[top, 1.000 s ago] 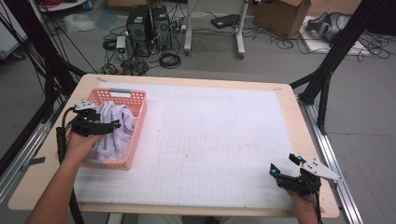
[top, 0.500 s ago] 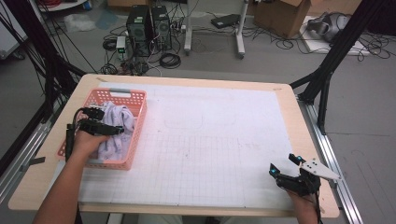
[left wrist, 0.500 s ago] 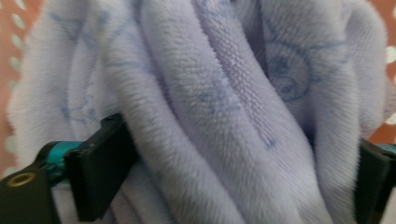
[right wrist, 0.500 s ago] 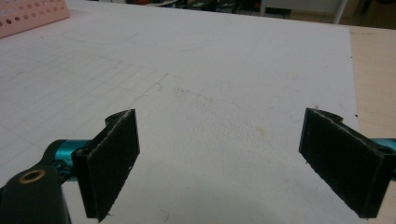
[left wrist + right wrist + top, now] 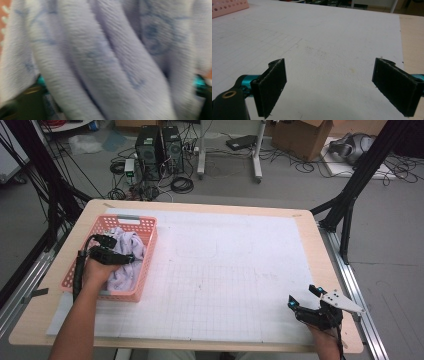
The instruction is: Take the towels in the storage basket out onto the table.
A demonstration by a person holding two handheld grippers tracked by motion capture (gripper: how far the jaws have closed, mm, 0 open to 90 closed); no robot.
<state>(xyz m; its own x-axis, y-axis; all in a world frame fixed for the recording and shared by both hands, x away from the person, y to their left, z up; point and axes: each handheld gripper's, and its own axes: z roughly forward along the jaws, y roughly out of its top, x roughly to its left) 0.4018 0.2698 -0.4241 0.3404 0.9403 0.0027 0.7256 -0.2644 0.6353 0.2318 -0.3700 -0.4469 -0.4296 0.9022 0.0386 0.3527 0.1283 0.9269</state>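
Observation:
A pale lilac cloth [image 5: 131, 245] lies bunched in a pink plastic basket [image 5: 150, 256] at the table's left. My left gripper [image 5: 124, 252] reaches down into the basket and rests on the cloth. In the left gripper view the cloth's [image 5: 105, 60] soft folds bulge up between the jaws, which have just been closing and still stand wide at the two lower corners. My right gripper [image 5: 302, 295] rests near the front right corner of the table. It is open [image 5: 329, 87], with bare white mat between its black pads [image 5: 273, 85].
A white gridded mat [image 5: 225, 270] covers most of the wooden table [image 5: 310, 220]. The basket's corner [image 5: 227, 7] appears far off in the right gripper view. Computer towers [image 5: 160, 145], cables and a box stand on the floor beyond the table.
My left hand has moved down and toward the near end of the basket, sinking onto the cloth. The right gripper has stayed where it was.

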